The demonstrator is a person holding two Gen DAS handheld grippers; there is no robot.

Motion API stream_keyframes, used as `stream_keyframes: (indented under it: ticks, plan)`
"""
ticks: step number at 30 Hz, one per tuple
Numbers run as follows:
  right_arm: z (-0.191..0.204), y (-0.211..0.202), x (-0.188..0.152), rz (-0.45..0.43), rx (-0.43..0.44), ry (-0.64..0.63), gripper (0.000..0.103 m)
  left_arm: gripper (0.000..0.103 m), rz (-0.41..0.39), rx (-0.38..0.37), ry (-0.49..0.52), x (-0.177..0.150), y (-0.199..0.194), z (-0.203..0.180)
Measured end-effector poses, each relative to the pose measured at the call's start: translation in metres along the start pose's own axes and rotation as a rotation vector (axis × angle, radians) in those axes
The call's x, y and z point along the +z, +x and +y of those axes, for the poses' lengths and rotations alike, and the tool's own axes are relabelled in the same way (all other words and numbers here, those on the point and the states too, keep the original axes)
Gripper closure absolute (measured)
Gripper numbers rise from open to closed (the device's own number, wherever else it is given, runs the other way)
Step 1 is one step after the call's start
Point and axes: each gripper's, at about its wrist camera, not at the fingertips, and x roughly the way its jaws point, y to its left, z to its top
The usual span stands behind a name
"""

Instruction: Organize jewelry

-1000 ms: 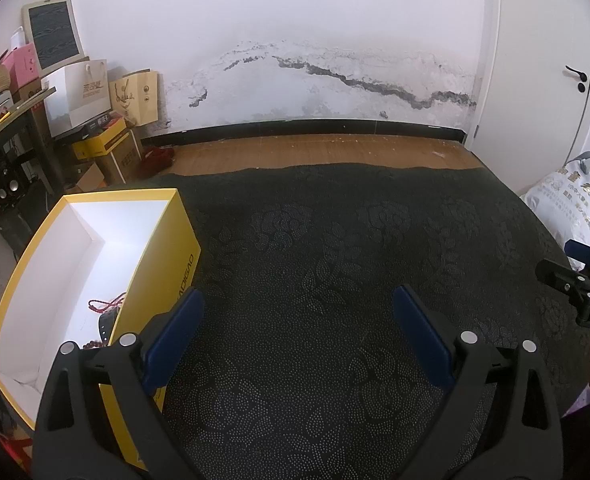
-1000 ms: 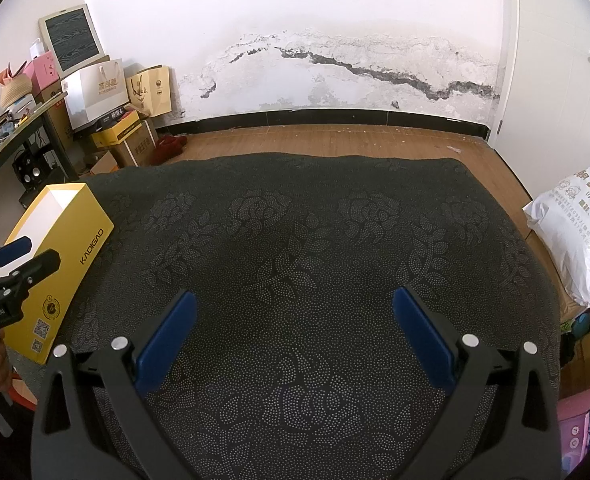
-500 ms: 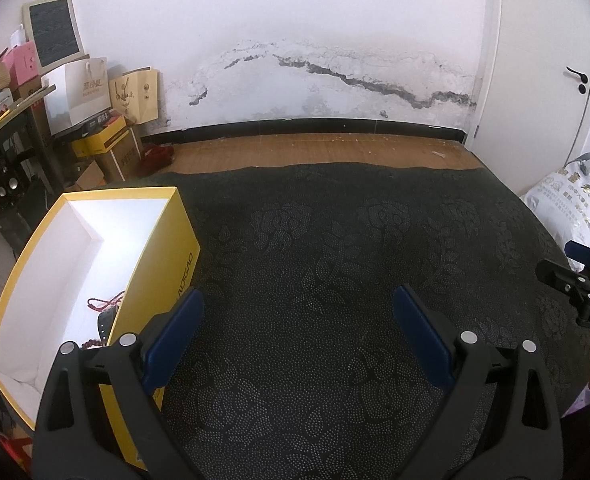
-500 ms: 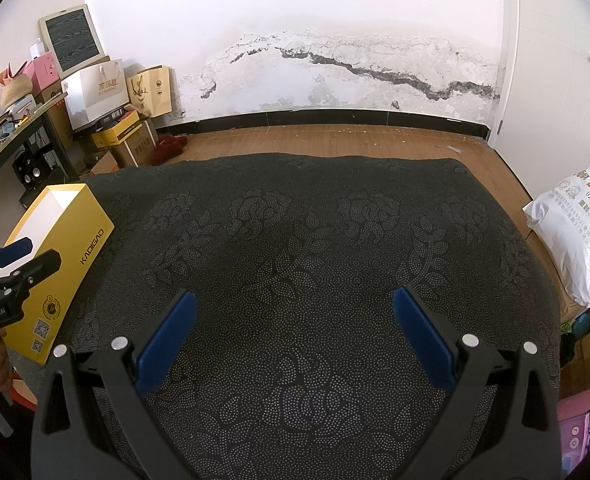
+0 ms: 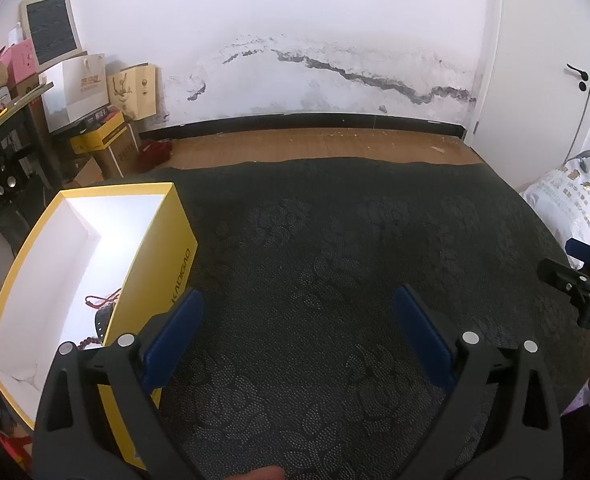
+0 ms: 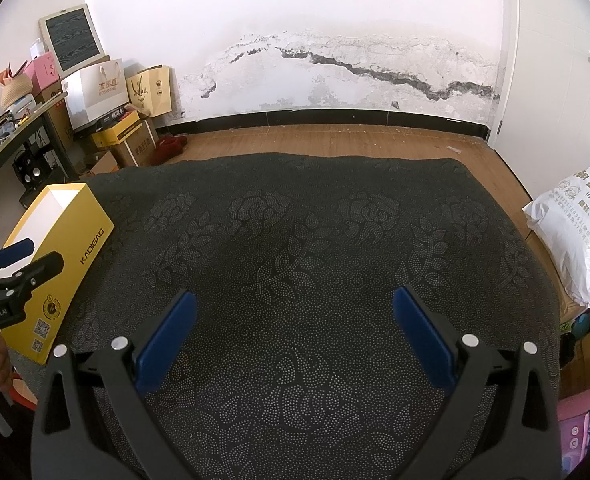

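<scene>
Item 1, left gripper point(image 5: 298, 330): I am holding it with its jaws spread wide and nothing between them, hovering over the dark patterned cloth point(image 5: 335, 264) just beside the yellow box point(image 5: 163, 248). I judge it is parked here because the box is its drop point.

Item 2, right gripper point(image 6: 293, 330): I am holding it likewise wide apart and carrying nothing, over the middle of the cloth, well apart from the box, where loose pieces would be reached.

Item 3, yellow box: it is sitting open-topped at the cloth's left edge, so items can be lowered straight in.

Item 4, jewelry point(image 5: 102, 307): a red cord, a dark band and some brown beads are lying together on the box's white floor, against the near wall. I am seeing no pieces on the cloth, so I judge the sorting to be near done or done.
</scene>
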Motion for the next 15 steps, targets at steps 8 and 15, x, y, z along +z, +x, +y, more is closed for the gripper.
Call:
stream_keyframes:
  ticks: [8,15]
  plan:
    - [0.0002,0.0002,-0.0003,0.0,0.0,0.001,0.007,0.009,-0.006,0.002,0.006,-0.0002,-0.0017,-0.0007]
    - [0.0,-0.0006,-0.0003,0.0,-0.001,0.001,0.007,0.009,-0.005,0.004,0.012,-0.0001,-0.0018,-0.0023]
